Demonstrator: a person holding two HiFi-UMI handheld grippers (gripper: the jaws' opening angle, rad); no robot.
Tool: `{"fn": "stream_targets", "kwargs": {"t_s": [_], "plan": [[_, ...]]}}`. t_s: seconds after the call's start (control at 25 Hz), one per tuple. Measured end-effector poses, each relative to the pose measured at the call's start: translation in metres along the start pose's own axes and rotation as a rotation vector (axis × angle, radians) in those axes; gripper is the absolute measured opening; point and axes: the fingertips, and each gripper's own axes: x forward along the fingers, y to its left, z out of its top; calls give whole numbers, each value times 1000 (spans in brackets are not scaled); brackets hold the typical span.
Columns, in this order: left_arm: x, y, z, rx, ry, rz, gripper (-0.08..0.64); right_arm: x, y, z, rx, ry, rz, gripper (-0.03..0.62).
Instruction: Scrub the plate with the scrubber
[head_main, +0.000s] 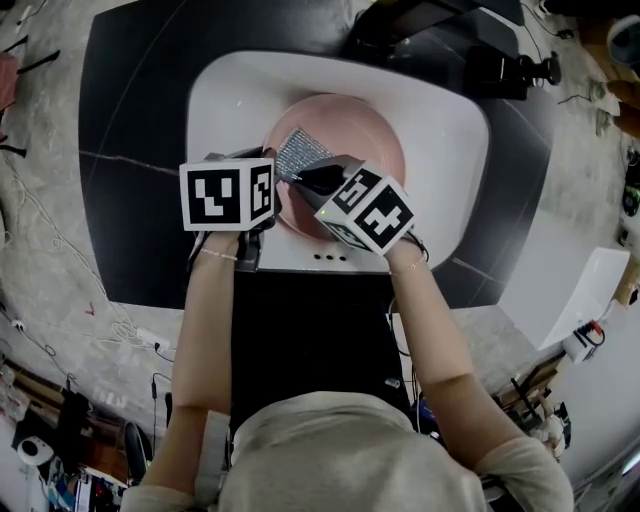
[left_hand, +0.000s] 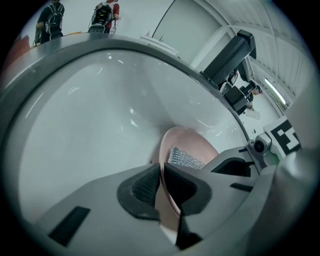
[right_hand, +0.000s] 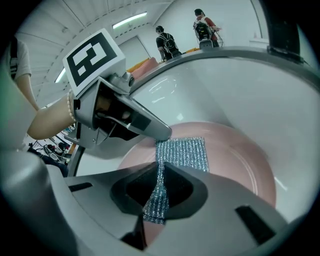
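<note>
White sink in dark desk. Your left claw clamped on pink plate rim. Right claw pinching silver scrubber, laid on plate face. Looks mid-scrub, can't judge how much left.

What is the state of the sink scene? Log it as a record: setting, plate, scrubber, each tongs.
setting: white sink set in a dark counter
plate: pink plate, inside the sink
scrubber: silver mesh scrubber, spread against the plate's face
left tongs: left tongs shut on the plate's near rim
right tongs: right tongs shut on one end of the scrubber
people: two figures stand far off in the background, beyond the sink
</note>
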Motion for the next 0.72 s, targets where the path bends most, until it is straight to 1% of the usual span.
{"fn": "stream_targets", "kwargs": {"t_s": [0.2,0.36,0.48,0.64,0.72], "plan": [[1,1,0,-8,1,0,43,1,-7,1,-12,1,-5,51],[1,2,-1,-9,4,5,43,3,-22,7,3,-13,-33,51],[1,1,-1,3,8,5,44,3,-39,11,24,-15,-62,51],[2,2,-3,1,16,-2,44,3,-55,11,73,-23,-65,51],[2,2,-3,5,15,-1,44,0,-63,9,82,-25,-83,51]]}}
